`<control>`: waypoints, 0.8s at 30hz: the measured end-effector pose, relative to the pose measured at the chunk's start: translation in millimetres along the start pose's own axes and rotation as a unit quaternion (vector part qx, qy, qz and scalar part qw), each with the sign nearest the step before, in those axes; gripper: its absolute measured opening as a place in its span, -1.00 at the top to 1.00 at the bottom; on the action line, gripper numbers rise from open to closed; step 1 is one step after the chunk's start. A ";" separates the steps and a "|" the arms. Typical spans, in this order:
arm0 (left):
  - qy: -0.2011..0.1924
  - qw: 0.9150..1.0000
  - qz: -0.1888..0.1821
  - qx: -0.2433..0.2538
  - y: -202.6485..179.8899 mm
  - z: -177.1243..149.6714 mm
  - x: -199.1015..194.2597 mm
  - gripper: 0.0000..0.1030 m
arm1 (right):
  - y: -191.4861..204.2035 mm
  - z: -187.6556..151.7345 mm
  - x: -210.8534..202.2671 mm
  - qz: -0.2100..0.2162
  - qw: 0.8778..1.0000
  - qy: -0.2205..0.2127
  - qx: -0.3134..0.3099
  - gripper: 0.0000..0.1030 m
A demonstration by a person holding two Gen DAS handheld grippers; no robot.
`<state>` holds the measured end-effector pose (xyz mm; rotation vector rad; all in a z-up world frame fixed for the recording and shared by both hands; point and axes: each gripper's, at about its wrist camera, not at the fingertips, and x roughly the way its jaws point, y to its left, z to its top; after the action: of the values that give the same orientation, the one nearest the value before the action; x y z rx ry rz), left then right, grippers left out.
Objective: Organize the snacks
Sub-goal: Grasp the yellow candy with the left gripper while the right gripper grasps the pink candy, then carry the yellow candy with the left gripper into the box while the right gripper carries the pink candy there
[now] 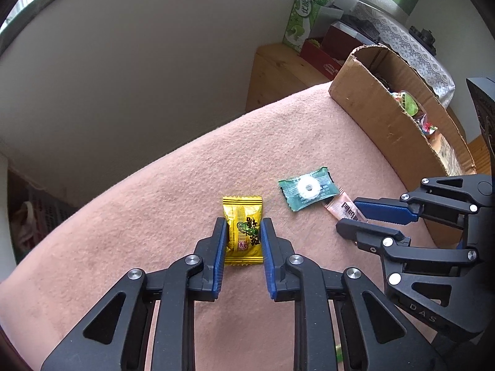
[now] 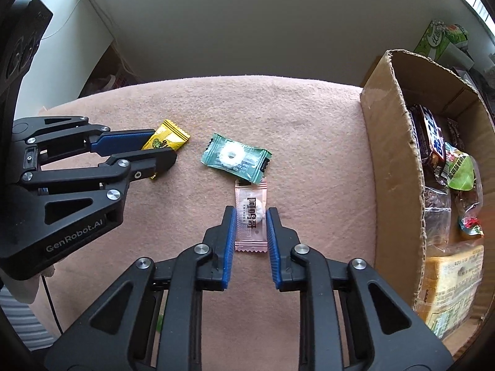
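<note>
We straddle the yellow candy (image 1: pixel 243 232) w/ left gripper (image 1: pixel 242 227), the pink sachet (image 2: pixel 251 219) w/ right gripper (image 2: pixel 251 216), fingers narrow; cardboard box (image 2: pixel 393 167) at 3 o'clock.

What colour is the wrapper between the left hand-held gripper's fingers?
Yellow wrapper, clearest in the left wrist view.

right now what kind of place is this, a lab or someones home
Most likely a home room, not a lab: a soft pink fleece blanket serves as the work surface, an open cardboard box holds mixed snacks, and a wooden cabinet carries a green drink carton.
</note>
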<state>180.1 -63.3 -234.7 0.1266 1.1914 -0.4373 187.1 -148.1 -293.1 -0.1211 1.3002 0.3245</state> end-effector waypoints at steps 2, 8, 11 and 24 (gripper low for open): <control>0.000 1.000 -0.003 -0.011 3.3 -4.2 -2.5 0.62 | -2.9 -2.0 -4.0 0.009 1.000 -0.001 0.004 0.61; -0.004 0.999 -0.012 -0.047 11.1 -18.8 -15.6 0.62 | -8.8 -13.8 -21.9 0.019 1.000 -0.013 0.014 0.61; -0.009 0.998 -0.017 -0.055 10.4 -22.2 -23.8 0.62 | -14.1 -17.7 -33.1 0.024 0.999 -0.022 0.025 0.61; -0.052 0.996 -0.049 -0.050 -35.3 -6.9 -61.2 0.62 | -65.5 -46.4 -110.7 0.023 0.995 -0.076 0.067 0.61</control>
<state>141.9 -77.2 -176.4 -0.0397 1.1173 -0.4632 138.6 -241.3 -205.5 0.0459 1.1710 0.2794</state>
